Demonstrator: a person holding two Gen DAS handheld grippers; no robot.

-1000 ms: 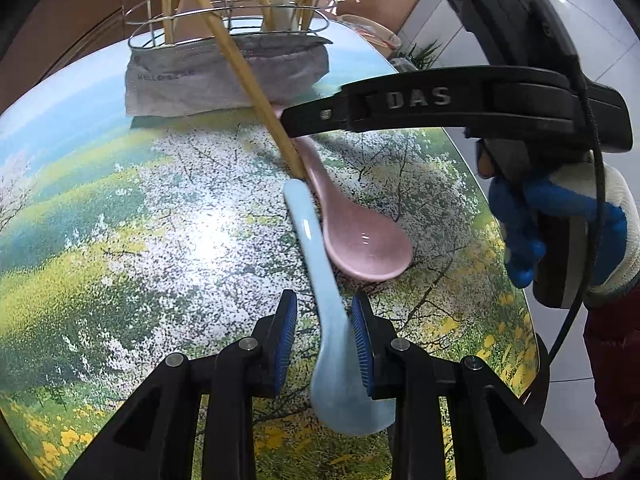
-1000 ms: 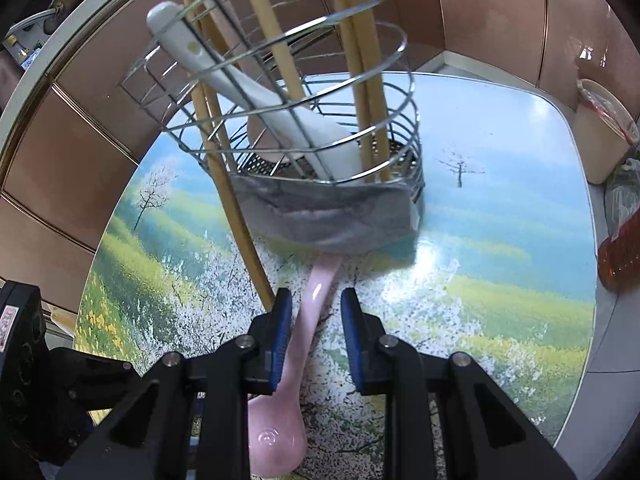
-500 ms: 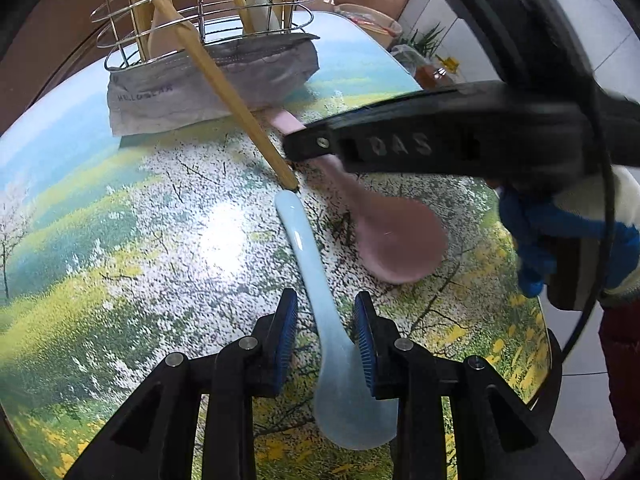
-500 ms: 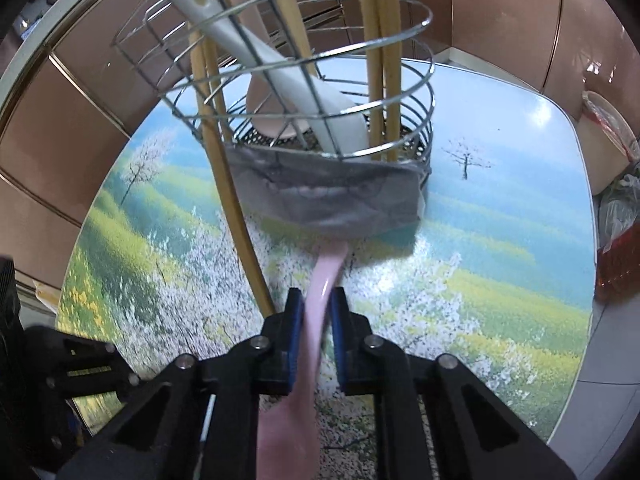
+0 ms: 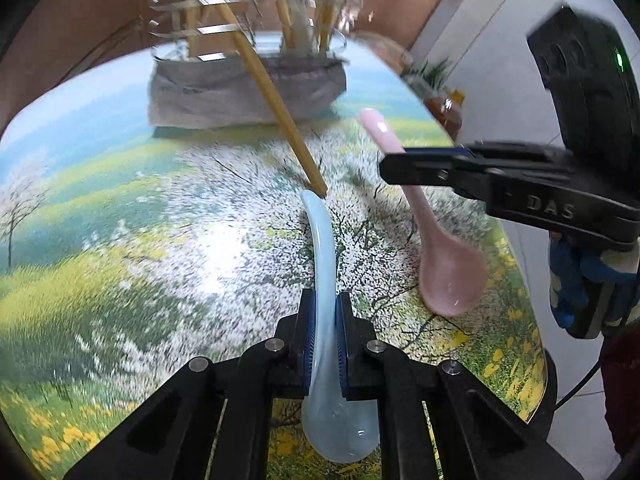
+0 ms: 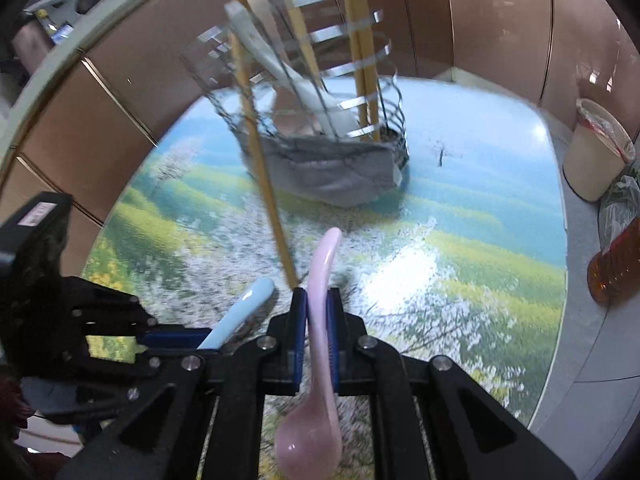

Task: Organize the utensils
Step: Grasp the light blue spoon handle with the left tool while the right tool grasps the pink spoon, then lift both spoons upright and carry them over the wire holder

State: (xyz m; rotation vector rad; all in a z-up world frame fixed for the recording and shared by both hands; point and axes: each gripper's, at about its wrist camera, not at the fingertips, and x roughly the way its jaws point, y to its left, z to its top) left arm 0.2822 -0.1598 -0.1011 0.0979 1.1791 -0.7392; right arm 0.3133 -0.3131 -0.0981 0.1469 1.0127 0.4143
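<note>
My left gripper (image 5: 324,316) is shut on a pale blue ceramic spoon (image 5: 326,264), bowl toward the camera, handle pointing at the wire utensil holder (image 5: 256,20). My right gripper (image 6: 317,312) is shut on a pink ceramic spoon (image 6: 320,276) and holds it above the table; it shows in the left wrist view (image 5: 448,272) too, to the right of the blue one. The wire holder (image 6: 304,80) holds wooden chopsticks and a white spoon (image 6: 288,72). One chopstick (image 5: 276,100) leans out of the holder, its tip on the table by the blue spoon's handle.
The table top (image 5: 100,208) bears a printed landscape of meadows and blossom. A grey cloth (image 6: 332,168) wraps the holder's base. Beyond the table's right edge stand a cream bin (image 6: 596,152) and an amber bottle (image 6: 616,264) on the floor.
My left gripper has closed on the blue spoon. My right gripper has closed on the pink spoon, lifted it off the table and pulled it back from the holder.
</note>
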